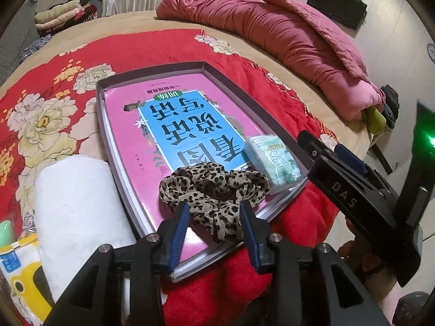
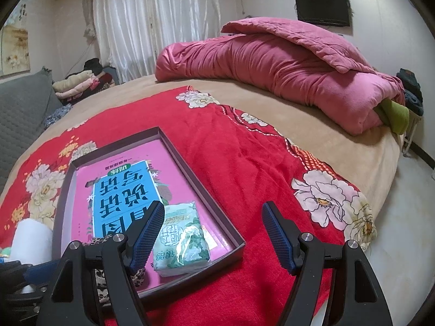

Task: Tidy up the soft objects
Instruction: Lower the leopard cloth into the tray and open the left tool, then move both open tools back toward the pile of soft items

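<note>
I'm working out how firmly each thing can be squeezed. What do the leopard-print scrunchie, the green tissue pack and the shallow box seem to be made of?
The leopard-print scrunchie looks like thin, matte woven fabric: it gathers into soft ruffles. The green tissue pack seems wrapped in glossy plastic film, which wrinkles and glints, over a soft filling. The shallow box is probably stiff matte cardboard, given its thin, straight grey walls.

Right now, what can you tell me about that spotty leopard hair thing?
The scrunchie is a ring of thin, crinkly cloth, tan with black leopard spots, bunched into soft ruffles. It lies flat and loose in the tray, at the near end, on top of the pink book. The tissue pack sits just right of it. The left tongs are open with one blue finger on each side of its near edge; I can't tell whether they touch it yet.
</note>
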Demonstrator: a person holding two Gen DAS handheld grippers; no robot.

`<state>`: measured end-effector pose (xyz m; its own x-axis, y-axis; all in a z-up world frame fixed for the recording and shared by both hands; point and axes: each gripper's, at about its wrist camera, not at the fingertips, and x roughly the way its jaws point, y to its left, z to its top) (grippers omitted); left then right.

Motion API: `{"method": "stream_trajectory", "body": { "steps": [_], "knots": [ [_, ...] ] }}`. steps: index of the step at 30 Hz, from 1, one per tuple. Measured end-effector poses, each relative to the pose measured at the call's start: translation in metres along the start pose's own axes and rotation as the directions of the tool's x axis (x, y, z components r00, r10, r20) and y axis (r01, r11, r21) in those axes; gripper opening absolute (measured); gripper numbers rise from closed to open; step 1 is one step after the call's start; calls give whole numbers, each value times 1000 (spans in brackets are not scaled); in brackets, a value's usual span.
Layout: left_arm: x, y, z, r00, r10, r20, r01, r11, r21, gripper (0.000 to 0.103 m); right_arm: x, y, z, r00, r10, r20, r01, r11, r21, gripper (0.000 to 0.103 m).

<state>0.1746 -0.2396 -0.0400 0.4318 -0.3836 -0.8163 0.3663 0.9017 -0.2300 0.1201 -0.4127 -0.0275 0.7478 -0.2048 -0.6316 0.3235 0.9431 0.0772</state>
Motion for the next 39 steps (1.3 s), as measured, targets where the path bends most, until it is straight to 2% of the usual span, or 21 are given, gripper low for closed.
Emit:
{"method": "stream_trajectory", "body": {
  "steps": [4, 11, 14, 25, 32, 39],
  "knots": [
    [-8, -1, -2, 1000, 7, 26, -7, 1000, 9, 53, 0, 1, 0, 1000, 7, 2, -7, 1000, -8, 76],
    [-22, 3, 0, 998, 19, 60, -18, 1000, -13, 54, -4, 3, 0, 1000, 15, 20, -14, 1000, -15, 76],
    [-29, 3, -3, 997, 26, 75, -25, 1000, -17, 54, -11, 5, 0, 999, 12, 52, -11, 1000, -18, 76],
    [-55, 7, -33, 994, 56, 91, -55, 998, -11, 55, -25, 16, -1, 994, 12, 110, -5, 998, -64, 76],
    [-74, 16, -46, 992, 57, 112, -54, 998, -29, 55, -48, 24, -5, 987, -3, 161, 23, 992, -124, 76],
    [-94, 28, -57, 990, 55, 131, -46, 997, -69, 55, -67, 34, -12, 984, -7, 177, 38, 984, -174, 76]
  ]
}}
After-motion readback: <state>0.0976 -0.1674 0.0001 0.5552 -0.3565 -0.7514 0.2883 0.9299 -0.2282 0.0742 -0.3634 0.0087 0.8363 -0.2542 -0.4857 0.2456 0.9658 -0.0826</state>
